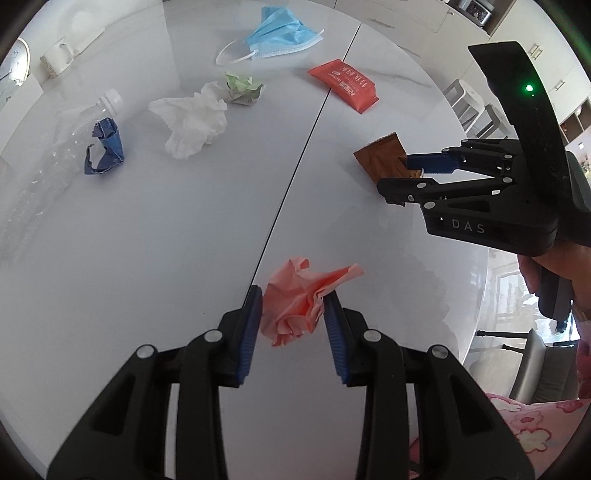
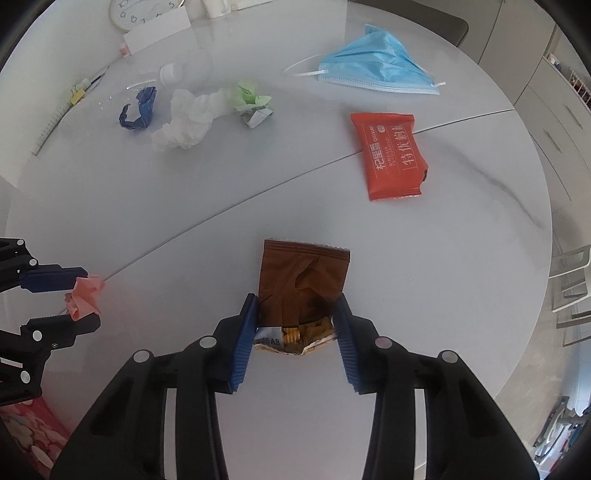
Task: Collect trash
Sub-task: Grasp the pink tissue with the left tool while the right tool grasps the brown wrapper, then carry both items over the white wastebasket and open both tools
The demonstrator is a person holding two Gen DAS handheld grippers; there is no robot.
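The left claw (image 1: 293,317) is clenched on a crumpled pink paper wad (image 1: 299,299), pinched between its blue pads just beside the dark seam (image 1: 295,166) that runs across the white worktop (image 1: 166,229). The right claw (image 2: 297,325) grips a brown snack wrapper (image 2: 303,280) at its torn end, where yellowish crumbs and silver lining show; the pads press both edges, on the near side of the seam.

Beyond the seam from the wad lie a white crumpled tissue (image 1: 190,123), a green-and-grey paper ball (image 1: 242,86), a twisted blue scrap (image 1: 107,147), a clear crushed bottle (image 1: 55,155) with a white cap, and a pale blue face mask (image 1: 280,33). A red sachet (image 1: 345,85) lies across the seam.

Only the right wrist view shows the wrapper's open end, the sachet's white lettering and a clock face (image 2: 144,13). Only the left wrist view shows a hand (image 1: 554,269) holding the right claw's handle, and a white mug (image 1: 61,53).
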